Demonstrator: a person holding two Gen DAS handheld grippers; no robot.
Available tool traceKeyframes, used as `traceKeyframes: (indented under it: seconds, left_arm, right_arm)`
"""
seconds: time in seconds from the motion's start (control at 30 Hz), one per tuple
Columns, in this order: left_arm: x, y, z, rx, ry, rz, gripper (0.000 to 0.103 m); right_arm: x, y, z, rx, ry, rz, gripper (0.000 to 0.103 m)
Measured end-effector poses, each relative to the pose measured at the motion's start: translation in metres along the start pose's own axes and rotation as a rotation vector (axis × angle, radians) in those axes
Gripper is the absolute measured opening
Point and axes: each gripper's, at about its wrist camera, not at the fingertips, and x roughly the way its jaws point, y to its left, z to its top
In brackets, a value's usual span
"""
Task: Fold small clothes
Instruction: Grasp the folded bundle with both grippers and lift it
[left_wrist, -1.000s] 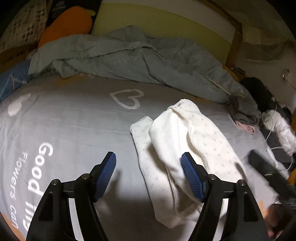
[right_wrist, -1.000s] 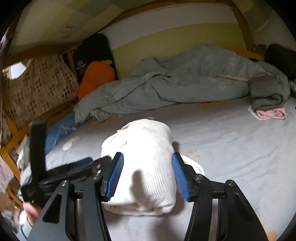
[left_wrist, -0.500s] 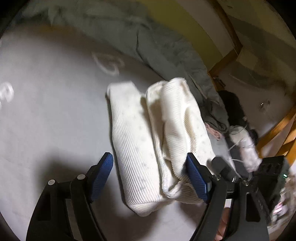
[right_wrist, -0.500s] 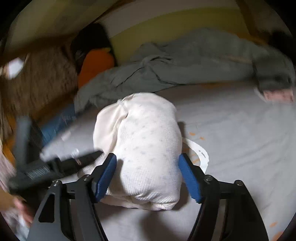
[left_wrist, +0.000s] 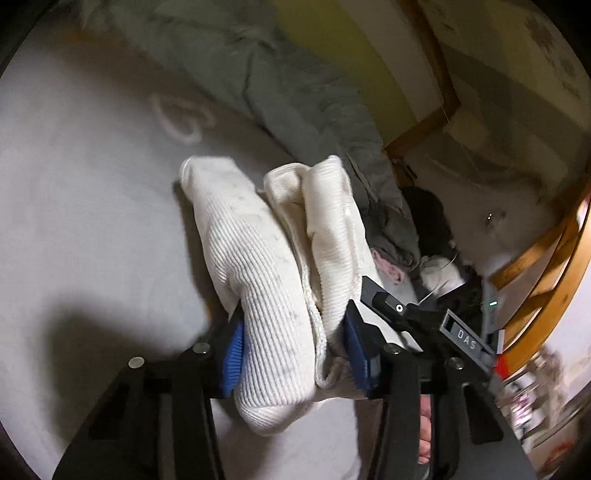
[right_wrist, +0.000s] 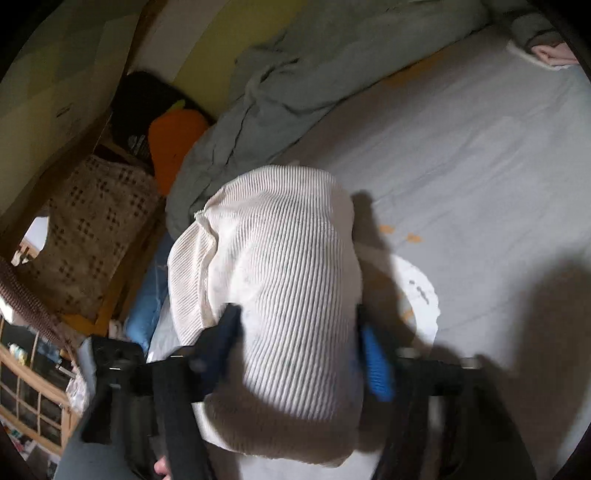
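Now clamped from both ends: left gripper (left_wrist: 295, 354) and right gripper (right_wrist: 306, 354), each tilted, closed on the folded white garment (left_wrist: 280, 280), held just above the grey bed (left_wrist: 81, 229).

Grey bed sheet (right_wrist: 480, 155) is backed by a rumpled grey duvet (right_wrist: 332, 55), yellow-green wall (left_wrist: 332, 40), wooden bed frame (left_wrist: 546, 258), orange plush (right_wrist: 173, 140).

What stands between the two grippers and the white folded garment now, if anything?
Nothing visible does. The left gripper has its blue pads pressed on both sides of the white ribbed garment, and the right gripper also has the cloth bulging between its fingers. The grey sheet around the garment is bare.
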Motion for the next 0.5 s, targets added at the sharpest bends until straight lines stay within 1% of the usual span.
traceKeyframes:
  seconds: [0.03,0.07,0.1,0.17,0.2,0.27,0.37,0.4,0.43,0.5]
  left_arm:
    - [-0.001,-0.008,0.003,0.033,-0.007,0.015,0.044]
    - [-0.001,-0.02,0.006,0.07,-0.019,0.026,0.044]
    - [-0.002,-0.03,0.01,0.097,-0.033,0.023,0.044]
    - [-0.001,-0.056,0.022,0.155,-0.053,-0.003,0.044]
    - [0.003,-0.068,0.03,0.177,-0.055,-0.017,0.044]
    - [0.017,-0.098,0.048,0.22,-0.061,-0.061,0.045]
    - [0.048,-0.145,0.075,0.281,-0.063,-0.133,0.046]
    - [0.062,-0.16,0.085,0.299,-0.062,-0.163,0.046]
    - [0.077,-0.174,0.094,0.31,-0.058,-0.19,0.046]
    - [0.114,-0.204,0.112,0.334,-0.031,-0.24,0.046]
  right_arm:
    - [-0.003,0.004,-0.001,-0.017,-0.014,-0.002,0.045]
    - [-0.006,0.01,-0.001,-0.049,-0.032,-0.018,0.044]
    - [-0.012,0.019,0.0,-0.09,-0.065,-0.038,0.044]
    - [-0.027,0.026,0.003,-0.11,-0.109,-0.037,0.044]
    - [-0.041,0.029,0.011,-0.107,-0.137,-0.028,0.044]
    - [-0.066,0.033,0.031,-0.113,-0.176,-0.03,0.044]
    - [-0.109,0.039,0.071,-0.159,-0.259,-0.07,0.045]
    - [-0.128,0.038,0.09,-0.169,-0.3,-0.094,0.045]
    - [-0.139,0.036,0.098,-0.172,-0.323,-0.105,0.045]
    - [-0.169,0.028,0.129,-0.185,-0.394,-0.15,0.045]
